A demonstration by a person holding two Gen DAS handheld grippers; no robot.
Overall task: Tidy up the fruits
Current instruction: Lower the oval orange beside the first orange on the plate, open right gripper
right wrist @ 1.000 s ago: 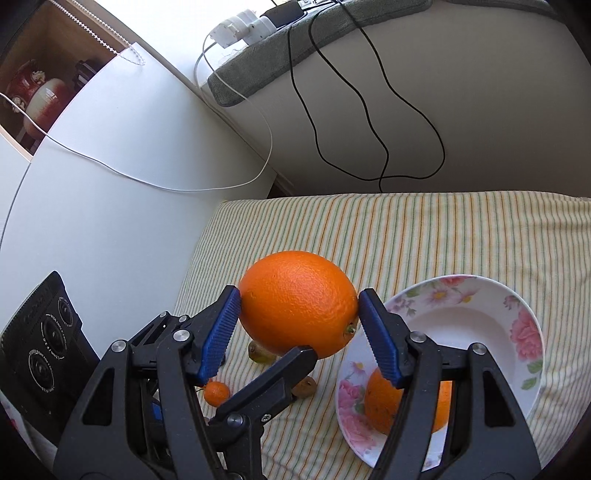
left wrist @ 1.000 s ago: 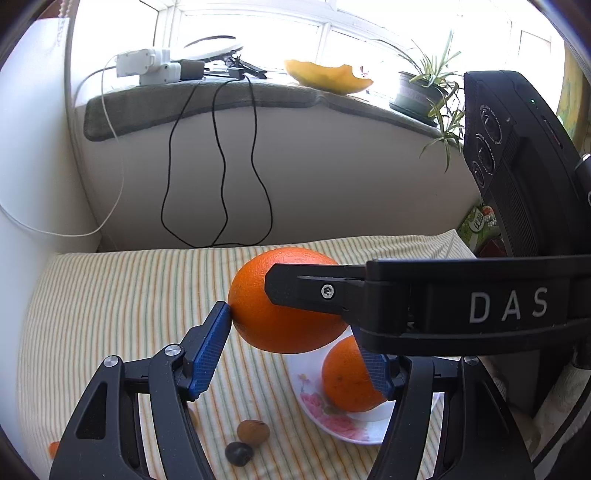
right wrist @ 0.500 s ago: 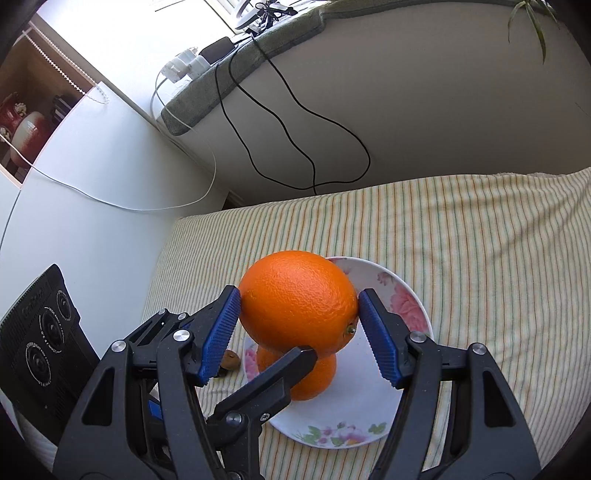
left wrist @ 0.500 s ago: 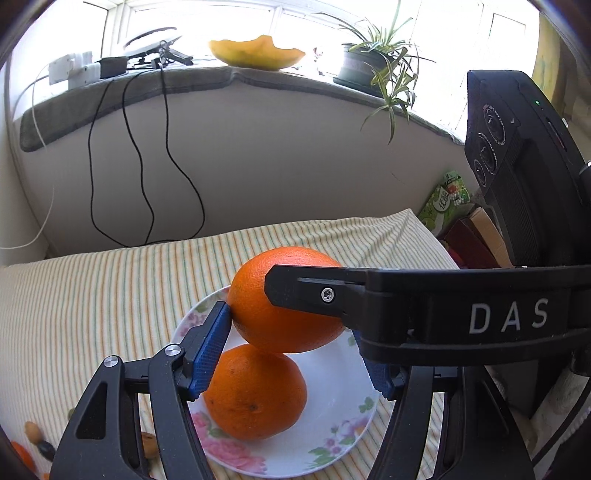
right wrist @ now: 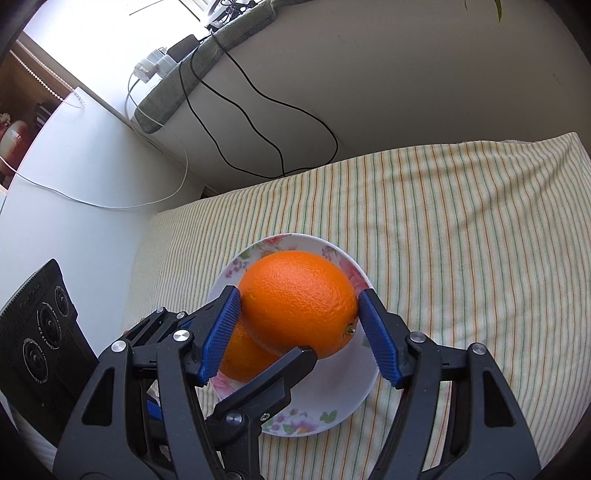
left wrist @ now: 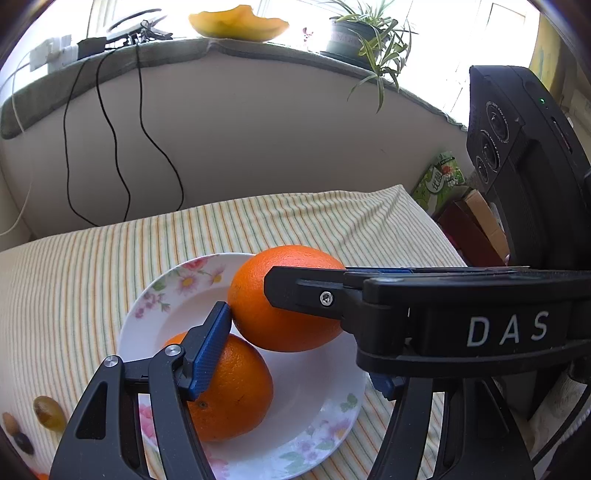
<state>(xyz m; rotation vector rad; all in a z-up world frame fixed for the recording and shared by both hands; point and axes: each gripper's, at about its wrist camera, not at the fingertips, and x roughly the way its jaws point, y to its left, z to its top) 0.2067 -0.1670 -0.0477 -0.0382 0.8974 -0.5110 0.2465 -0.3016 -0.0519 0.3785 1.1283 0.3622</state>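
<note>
Both grippers hold one large orange (left wrist: 258,306) (right wrist: 299,299) just above a white floral plate (left wrist: 325,384) (right wrist: 332,402). My right gripper (right wrist: 299,328) has its blue pads on the orange's two sides. My left gripper (left wrist: 295,350) presses its left blue pad on the orange; its right pad is mostly hidden behind the right gripper's black body. A second orange (left wrist: 232,391) (right wrist: 240,358) lies in the plate, under and beside the held one. The plate stands on a striped cloth (left wrist: 110,266) (right wrist: 443,221).
Small nuts and a green grape (left wrist: 48,413) lie on the cloth left of the plate. Black cables (left wrist: 110,129) hang down the wall behind. A potted plant (left wrist: 362,40) and a melon piece (left wrist: 236,26) sit on the sill. Boxes (left wrist: 476,225) stand right of the cloth.
Both grippers have carried the orange rightward over the plate and lowered it. It now hangs close above the plate, next to the second orange.
</note>
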